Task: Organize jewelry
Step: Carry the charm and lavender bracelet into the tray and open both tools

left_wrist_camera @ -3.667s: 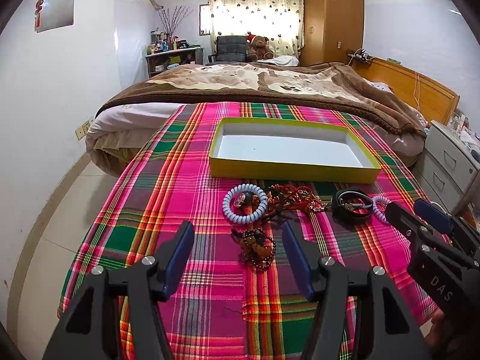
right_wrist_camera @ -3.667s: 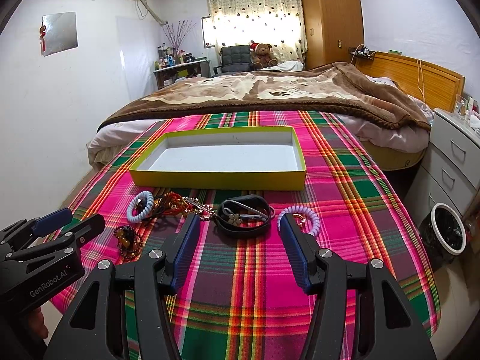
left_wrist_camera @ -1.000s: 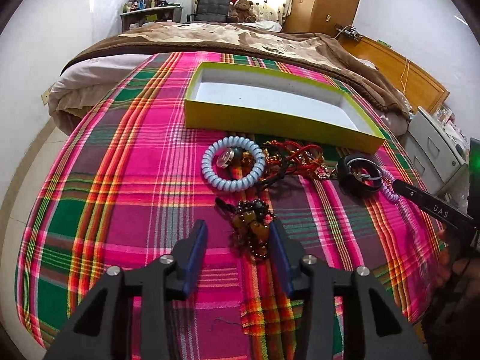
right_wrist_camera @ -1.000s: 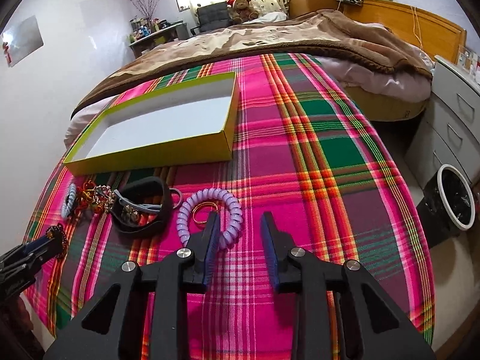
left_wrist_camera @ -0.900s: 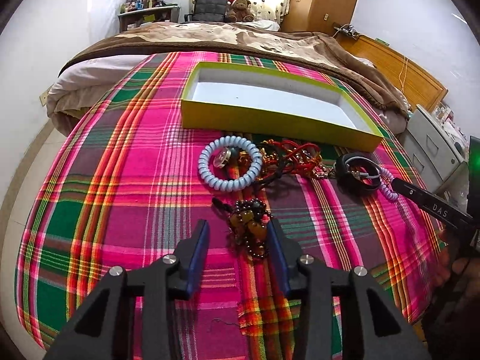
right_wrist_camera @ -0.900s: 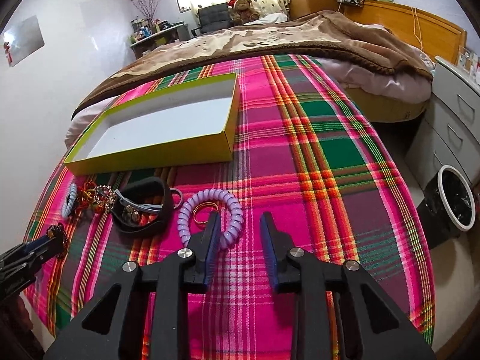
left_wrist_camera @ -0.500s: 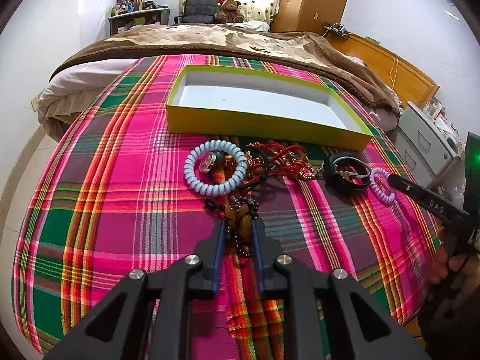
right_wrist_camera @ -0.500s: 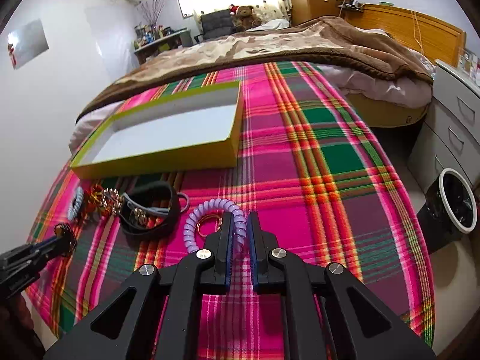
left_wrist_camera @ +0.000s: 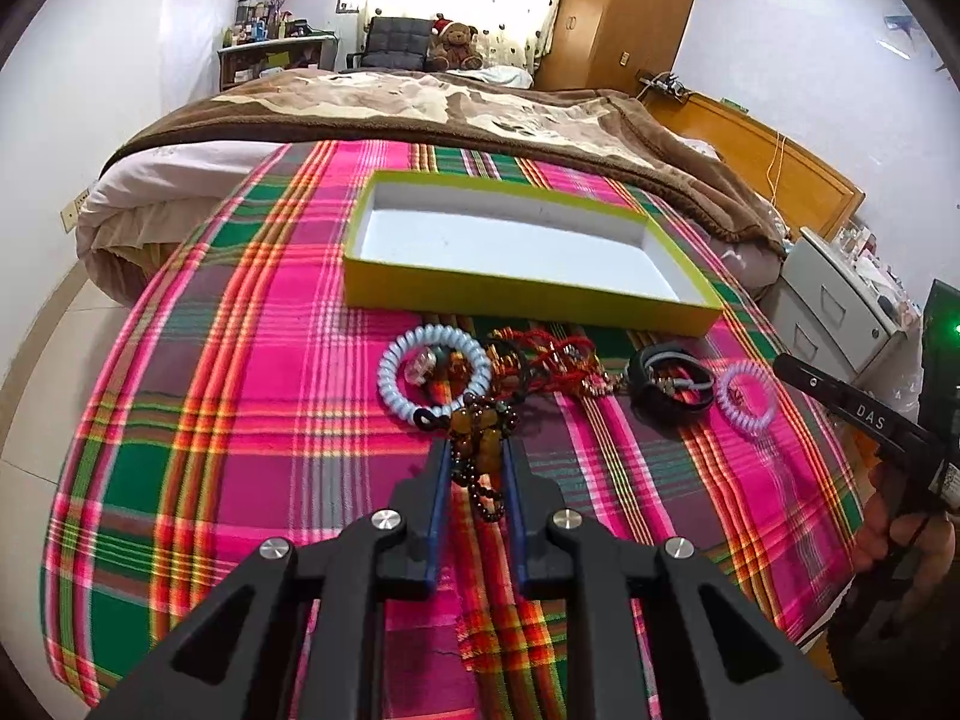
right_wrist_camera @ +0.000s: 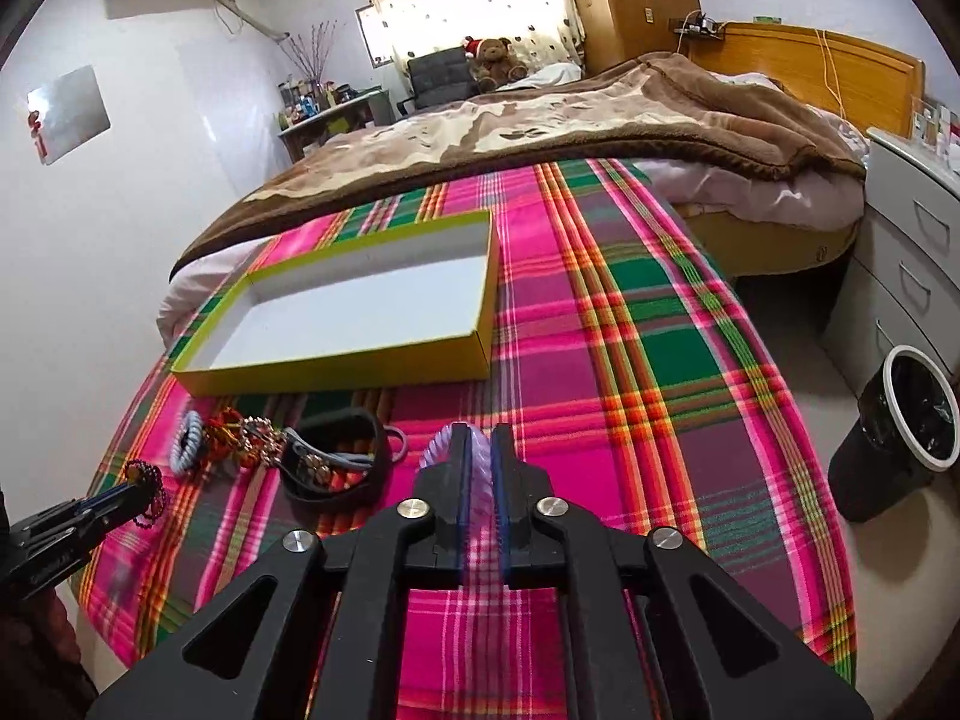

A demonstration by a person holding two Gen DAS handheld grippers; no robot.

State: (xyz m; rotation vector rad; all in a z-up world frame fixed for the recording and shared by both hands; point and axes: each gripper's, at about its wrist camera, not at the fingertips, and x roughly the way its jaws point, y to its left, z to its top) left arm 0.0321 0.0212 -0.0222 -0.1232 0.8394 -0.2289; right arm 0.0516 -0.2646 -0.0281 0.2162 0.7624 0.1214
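Left gripper (left_wrist_camera: 474, 450) clamped on the brown bead bracelet (left_wrist_camera: 480, 441), centre frame on the plaid worktop (left_wrist_camera: 240, 420); right gripper (right_wrist_camera: 478, 450) closed on the purple coil bracelet (right_wrist_camera: 477, 468), lower centre.

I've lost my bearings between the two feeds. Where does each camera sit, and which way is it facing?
Left wrist: on the left tongs, looking down their fingers at the beaded bracelet they pinch; a hand shows at right.
Right wrist: on the right tongs, clamped on the purple coil bracelet; left tongs at the left edge.
Shared: yellow box, black bracelet, plaid cloth.
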